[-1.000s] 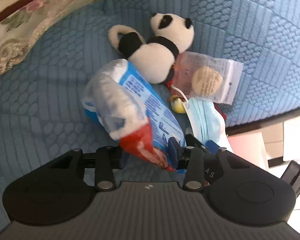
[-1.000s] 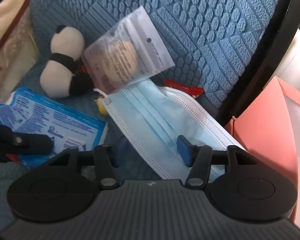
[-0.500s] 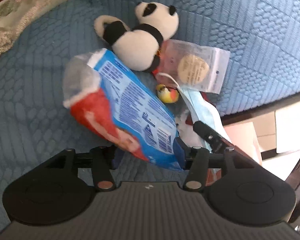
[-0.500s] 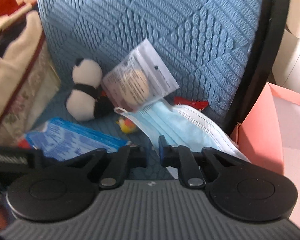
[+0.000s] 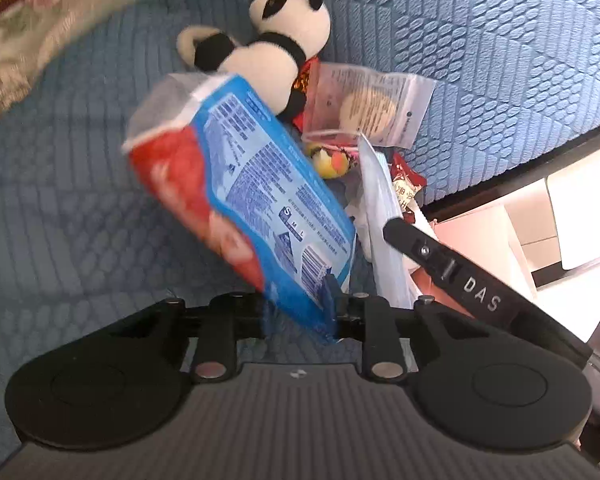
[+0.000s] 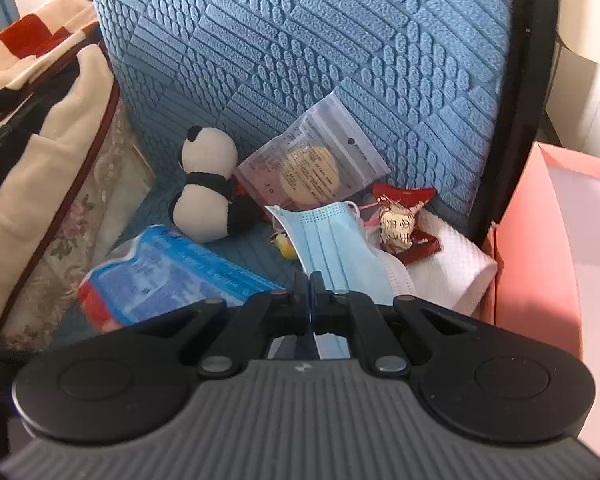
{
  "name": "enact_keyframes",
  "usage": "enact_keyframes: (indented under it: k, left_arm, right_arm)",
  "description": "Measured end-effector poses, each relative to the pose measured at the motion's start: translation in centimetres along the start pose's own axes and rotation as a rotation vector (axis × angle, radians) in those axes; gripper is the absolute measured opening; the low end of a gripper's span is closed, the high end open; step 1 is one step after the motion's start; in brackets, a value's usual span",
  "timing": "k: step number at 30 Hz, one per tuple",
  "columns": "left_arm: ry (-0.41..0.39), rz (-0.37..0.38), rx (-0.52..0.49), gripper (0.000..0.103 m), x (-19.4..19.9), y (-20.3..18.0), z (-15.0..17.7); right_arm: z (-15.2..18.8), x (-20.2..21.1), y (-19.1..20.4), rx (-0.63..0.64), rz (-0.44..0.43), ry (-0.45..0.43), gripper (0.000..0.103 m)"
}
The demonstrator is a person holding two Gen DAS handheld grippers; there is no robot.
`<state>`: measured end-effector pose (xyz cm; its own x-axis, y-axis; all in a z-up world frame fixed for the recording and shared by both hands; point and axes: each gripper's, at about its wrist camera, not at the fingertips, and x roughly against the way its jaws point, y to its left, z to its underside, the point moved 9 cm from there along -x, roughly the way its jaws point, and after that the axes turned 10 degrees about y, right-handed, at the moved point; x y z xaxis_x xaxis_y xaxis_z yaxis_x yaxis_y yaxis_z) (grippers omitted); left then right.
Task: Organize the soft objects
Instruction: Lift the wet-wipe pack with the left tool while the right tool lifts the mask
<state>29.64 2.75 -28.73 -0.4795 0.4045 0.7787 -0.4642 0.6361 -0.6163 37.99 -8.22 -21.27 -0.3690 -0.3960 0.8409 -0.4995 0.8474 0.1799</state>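
A: Where's your left gripper (image 5: 300, 312)?

B: Low centre of your left view, pinching the blue-and-red packet (image 5: 240, 200) by its lower corner. The packet's long axis runs from there toward the upper left of the frame, torn end farthest up.

A: And your right gripper (image 6: 311, 300)?

B: Pressed together on the blue face mask (image 6: 332, 240); the mask rises from the fingers toward upper centre, pleats lengthwise.

A: What does only your right view show?

B: The white cloth (image 6: 452, 264) under the red candy wrapper (image 6: 404, 220), at centre right, plus the pink box (image 6: 540, 240) at the right edge. Your panda plush (image 6: 208, 188) and clear pouch (image 6: 316, 160) appear in both views.
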Motion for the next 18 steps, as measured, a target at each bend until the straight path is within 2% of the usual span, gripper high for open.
enact_keyframes:
  k: [6,11,14,18]
  left_arm:
    - [-0.040,-0.036,-0.040,0.028,2.8,0.6,-0.1]
    - [-0.043,-0.015,-0.054,0.028,5.0,0.8,0.3]
    - [-0.065,-0.044,-0.074,0.028,5.8,1.0,0.4]
    - [-0.078,-0.038,-0.078,0.028,6.5,1.2,0.4]
  right_arm:
    - [0.8,0.7,0.2,-0.036,-0.010,-0.019,0.004]
    - [2.0,1.7,0.7,-0.095,-0.060,-0.024,0.004]
    - [2.7,2.2,1.3,-0.098,-0.060,-0.026,0.004]
    - [3.9,2.7,2.0,-0.107,-0.065,-0.019,0.004]
